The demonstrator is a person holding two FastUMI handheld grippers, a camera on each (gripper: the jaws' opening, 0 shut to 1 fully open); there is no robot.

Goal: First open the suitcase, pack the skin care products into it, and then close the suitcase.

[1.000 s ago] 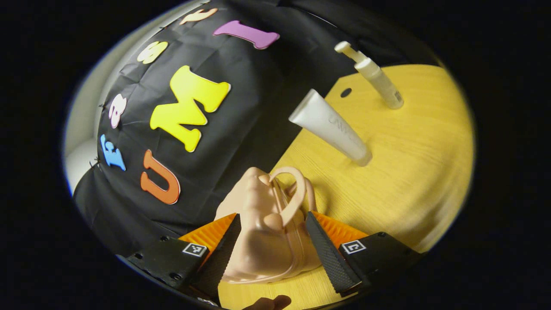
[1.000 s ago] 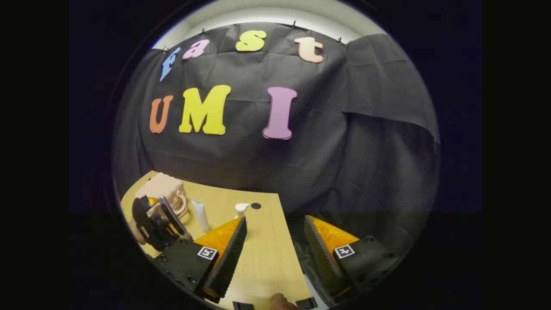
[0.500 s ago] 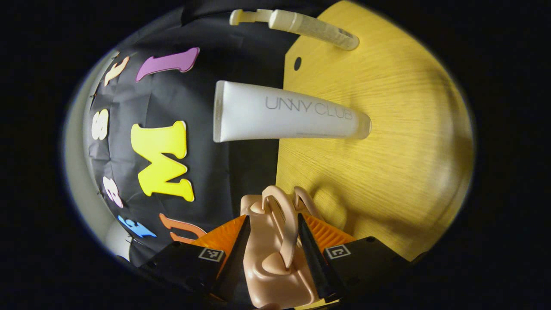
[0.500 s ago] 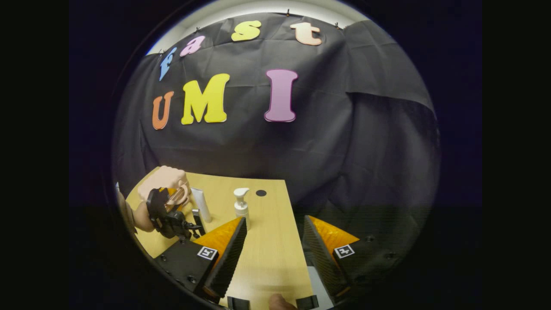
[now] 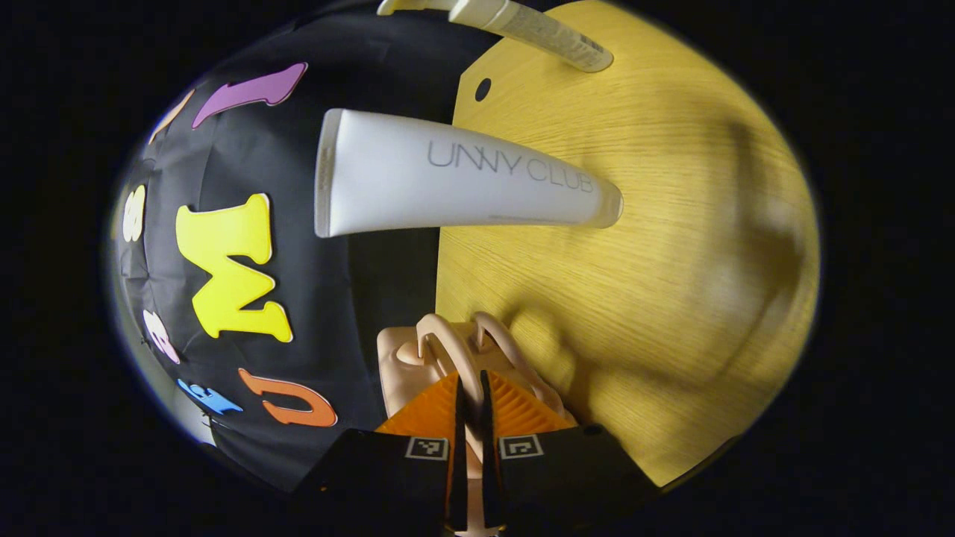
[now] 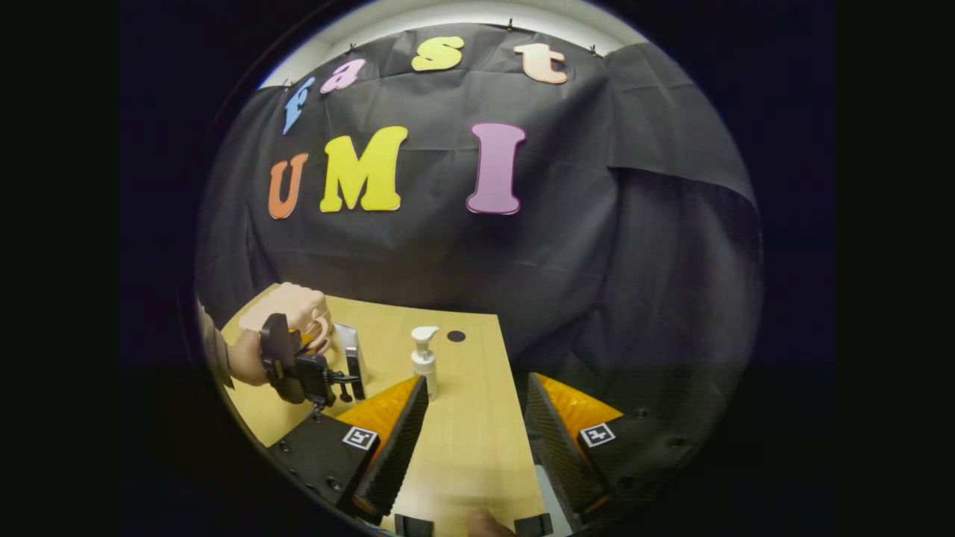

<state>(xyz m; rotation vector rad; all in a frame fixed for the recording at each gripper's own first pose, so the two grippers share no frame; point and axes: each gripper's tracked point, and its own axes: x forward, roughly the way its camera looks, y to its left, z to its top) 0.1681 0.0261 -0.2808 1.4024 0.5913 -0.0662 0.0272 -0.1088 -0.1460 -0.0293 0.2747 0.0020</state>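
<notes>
- Currently, left gripper view: the left gripper (image 5: 470, 418) has its jaws drawn nearly together, pinching one thin looped handle (image 5: 455, 365) of the peach suitcase (image 5: 403, 358) between the two pads.
- Same view, rolled sideways: the suitcase sits at the counter (image 5: 671, 261) edge, next to the black cloth wall. A second handle loop arches just beside the pinched one.
- Same view: a white tube (image 5: 455, 183) stands on its cap on the counter, near the suitcase. A pump bottle (image 5: 537, 30) stands farther off, near a dark round hole (image 5: 483, 89) in the counter.
- Right gripper view: the right gripper (image 6: 474, 440) has its jaws spread wide, with bare counter between them; nothing held.
- Same view, far left: the suitcase (image 6: 287, 309) sits at the counter corner, with the left gripper (image 6: 298, 365) against it. The tube (image 6: 351, 350) and pump bottle (image 6: 424, 362) stand upright to its right, apart from each other.
</notes>
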